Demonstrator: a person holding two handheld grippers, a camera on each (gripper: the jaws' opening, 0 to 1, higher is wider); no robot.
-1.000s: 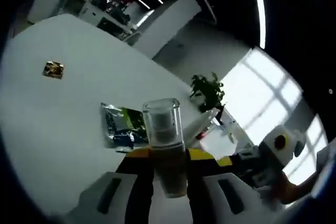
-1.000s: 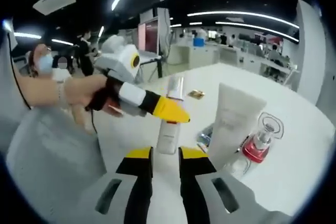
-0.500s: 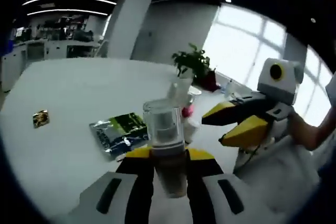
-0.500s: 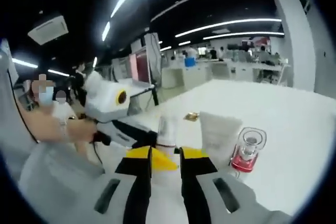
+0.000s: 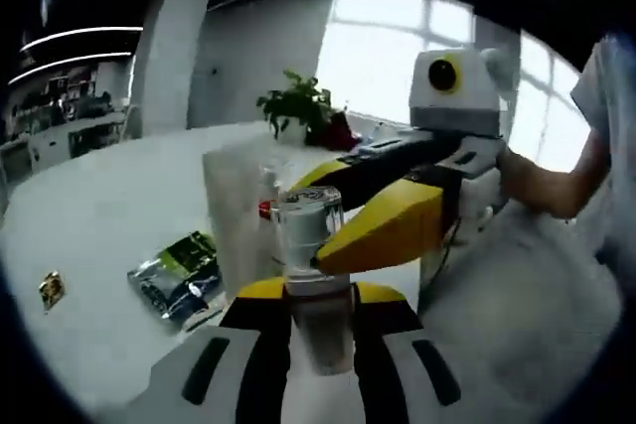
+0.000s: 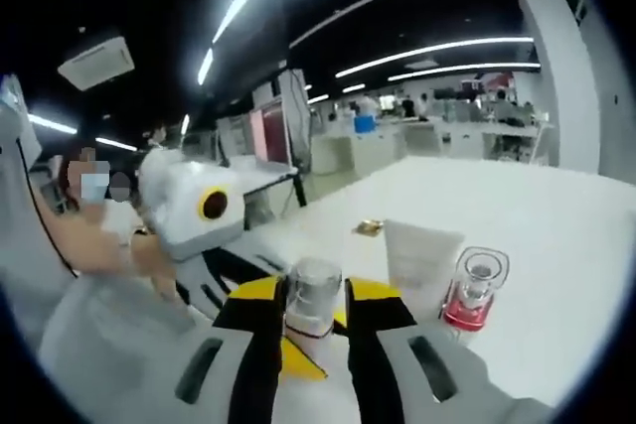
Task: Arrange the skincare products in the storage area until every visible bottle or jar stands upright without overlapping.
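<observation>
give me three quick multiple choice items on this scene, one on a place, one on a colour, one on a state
1. Where is the foil pouch?
A. flat on the table
B. in the right tool
C. on the plant

2. What colour is the base of the small glass bottle?
A. blue
B. red
C. green

3. What is the left tool doing?
A. hanging open
B. gripping a clear-capped bottle
C. gripping the white tube

Key: 1 A, it lies on the white table; 2 B, red shows under the clear cap; 3 B, the bottle sits between its jaws.
</observation>
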